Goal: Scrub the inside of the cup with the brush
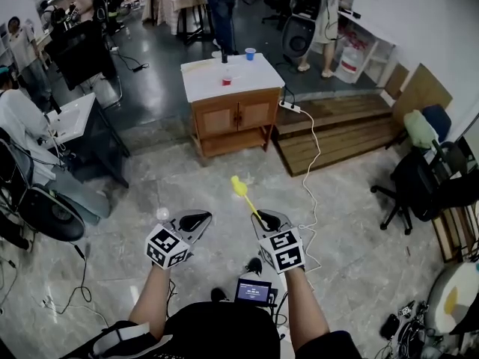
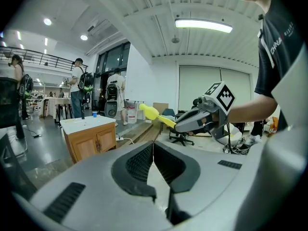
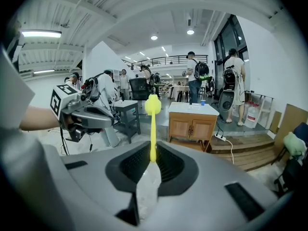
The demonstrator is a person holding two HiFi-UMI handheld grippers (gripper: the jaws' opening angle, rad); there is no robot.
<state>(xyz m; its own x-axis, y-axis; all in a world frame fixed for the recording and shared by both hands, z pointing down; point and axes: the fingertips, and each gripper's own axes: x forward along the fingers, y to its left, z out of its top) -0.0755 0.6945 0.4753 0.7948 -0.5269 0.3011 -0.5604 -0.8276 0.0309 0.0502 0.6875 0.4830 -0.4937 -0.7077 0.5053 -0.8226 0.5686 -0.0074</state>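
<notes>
So right now I've got both arms held out in front of me over the tiled floor [image 1: 352, 253], side by side.

My left gripper [image 2: 153, 146] is clenched tight with nothing in it. The two black pads sit flush against each other, no gap at all.

My right gripper [image 3: 153, 154] is grasping the brush [image 3: 153, 124]. The jaws pinch the bottom end of its thin yellow handle, and the rest sticks straight out past the tips, with the chunky yellow head at the far end. From the head view the brush angles up and a bit left, roughly toward the cabinet [image 1: 232, 118].

That cabinet is a small wooden thing with two doors and a white top, standing well apart from me across the floor. The blue cup [image 1: 250, 53] is on that top, near the far right corner, upright as far as I can see. There's also a small red thing [image 1: 227, 81] nearer the middle of the top, too tiny for me to say what it is, and a dark bottle [image 1: 224, 57] just behind it. So neither gripper is anywhere near the cup.

A white power strip [image 1: 290, 107] lies just right of the cabinet, its cable [image 1: 314, 155] snaking across the floor toward me. A black office chair [image 1: 408, 182] sits off to the right. Several people stand around farther back in the room.
</notes>
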